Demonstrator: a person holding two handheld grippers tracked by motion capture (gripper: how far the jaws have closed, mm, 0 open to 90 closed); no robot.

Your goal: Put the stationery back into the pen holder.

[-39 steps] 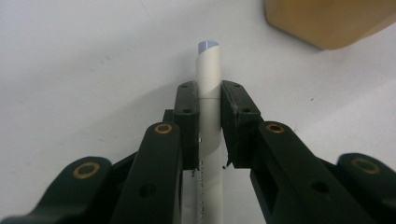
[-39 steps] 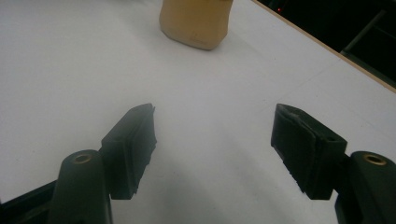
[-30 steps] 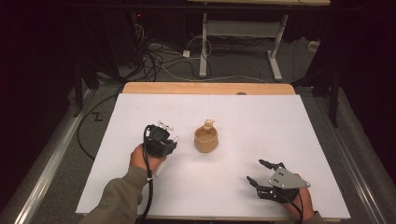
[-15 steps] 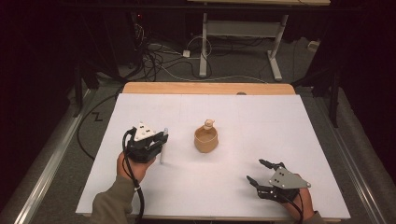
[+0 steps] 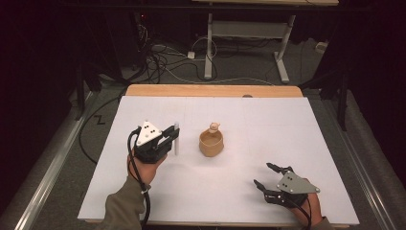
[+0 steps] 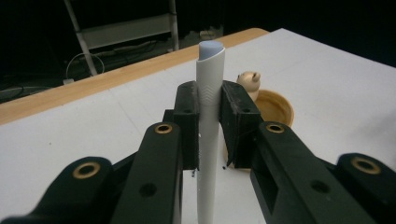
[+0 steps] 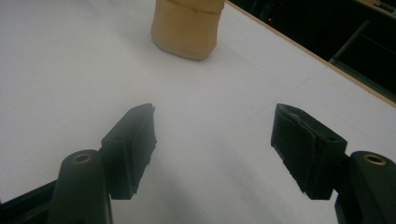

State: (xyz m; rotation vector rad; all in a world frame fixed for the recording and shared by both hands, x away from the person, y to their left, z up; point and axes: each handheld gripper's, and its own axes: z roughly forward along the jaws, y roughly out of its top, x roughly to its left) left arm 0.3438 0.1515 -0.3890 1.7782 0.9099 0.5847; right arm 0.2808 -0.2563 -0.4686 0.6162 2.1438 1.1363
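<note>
Pinching smooth white tube (image 6: 208, 116), left tool (image 6: 209, 122).

No legible text, label, brand, number or sign anywhere: none on the white pen (image 6: 208, 121), the tan cup (image 5: 211, 142), the grey plates of the grippers, or the white surface (image 5: 268, 124).
</note>
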